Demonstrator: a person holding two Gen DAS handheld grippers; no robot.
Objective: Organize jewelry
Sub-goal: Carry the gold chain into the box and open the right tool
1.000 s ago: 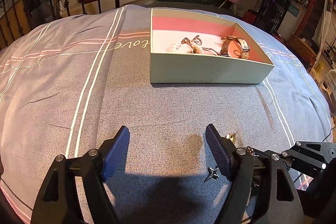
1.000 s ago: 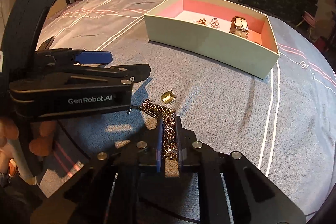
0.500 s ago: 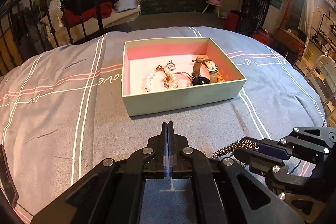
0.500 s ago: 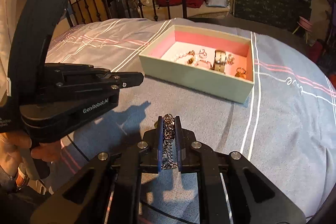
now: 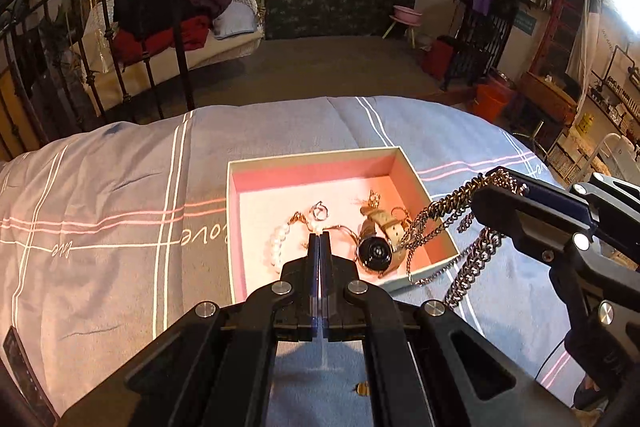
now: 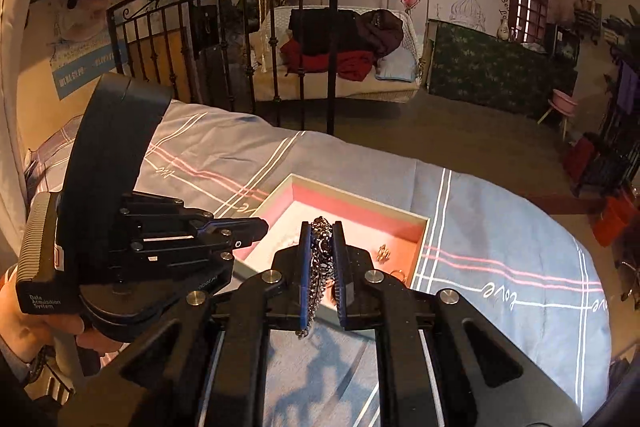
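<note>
- While it hangs in loops above the near right corner of the box, the chunky gold-and-silver metal chain (image 5: 436, 215) is pinched between the blue pads of the right gripper (image 6: 323, 243), its loose end dangling below the jaws.
- That pale green rectangular cardboard box with a pink lining (image 5: 240, 227) lies open on the bed; inside it, toward the left wall, lies a white pearl bracelet (image 5: 276, 243), with a small silver ring (image 5: 320, 213) just beyond it.
- Toward the box's right wall sits a wristwatch with a dark round face and beige strap (image 5: 376, 245); small gold pieces (image 6: 383, 251) lie near the far right corner.
- Hovering over the box's near wall, the left gripper (image 5: 319, 247) is clenched tight, and nothing shows between its pads.
- Under the box spreads the grey-blue bedspread with white and pink stripes (image 5: 120, 227).
- A small gold bit (image 5: 362, 389) lies on the bedspread nearer than the box, below the left gripper.
</note>
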